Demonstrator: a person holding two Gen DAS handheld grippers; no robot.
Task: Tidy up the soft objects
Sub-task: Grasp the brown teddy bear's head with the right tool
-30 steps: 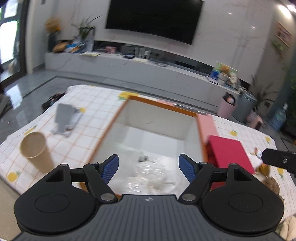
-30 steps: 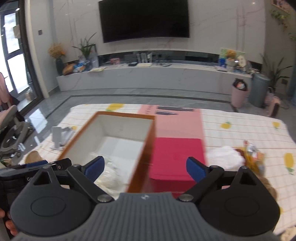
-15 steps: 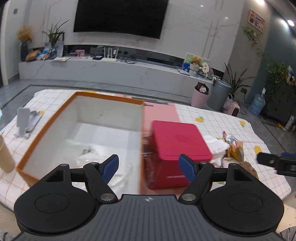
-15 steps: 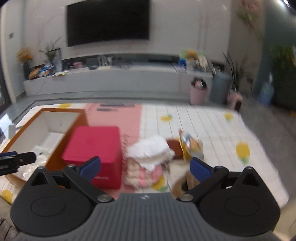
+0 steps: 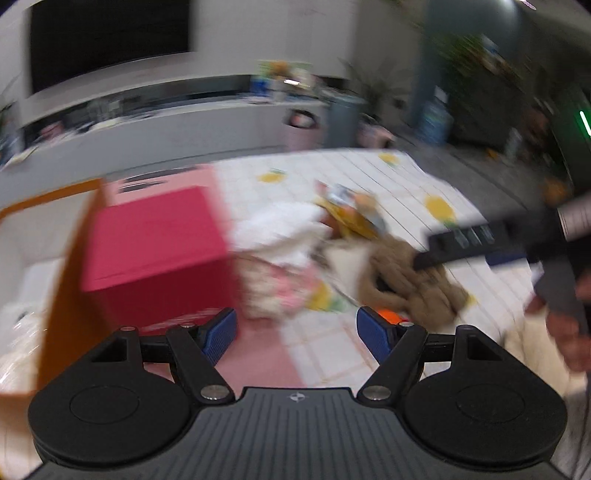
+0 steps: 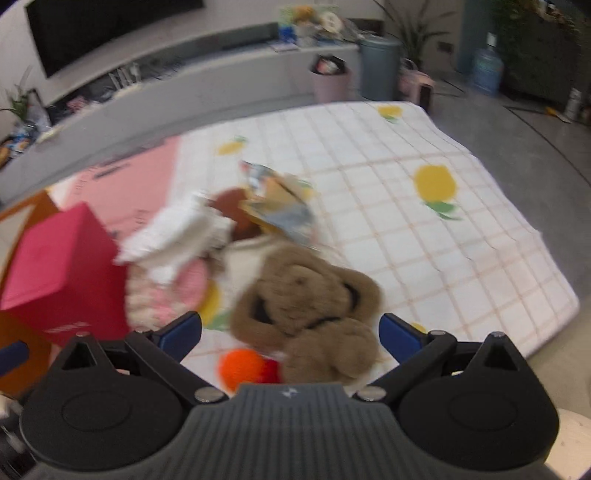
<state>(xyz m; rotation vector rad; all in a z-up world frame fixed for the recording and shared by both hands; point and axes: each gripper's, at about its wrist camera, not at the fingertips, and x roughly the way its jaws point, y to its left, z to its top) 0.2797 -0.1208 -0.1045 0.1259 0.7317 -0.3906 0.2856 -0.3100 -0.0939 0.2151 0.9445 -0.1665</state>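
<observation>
Both tongs are standing wide apart and holding nothing: the right gripper (image 6: 290,330) is hanging over the brown plush toy (image 6: 306,295), the left gripper (image 5: 295,330) facing the pile of soft things (image 5: 284,258) near the bed's near edge. Judging by this, sorting is barely starting; the orange box (image 5: 62,280) by the red box (image 5: 155,251) seems to be holding only a clear bag.

**Around the table: the room beyond**

A dark television (image 6: 110,33) hangs on the far wall at left; a long pale console (image 6: 177,70) runs beneath it, with clutter on top; a pink bin (image 6: 330,83) and a grey bin (image 6: 379,68) stand side by side on the floor beyond the table; further right is what looks like a blue water bottle (image 6: 487,72), blurred; a potted plant (image 6: 413,26) rises behind the grey bin.
</observation>
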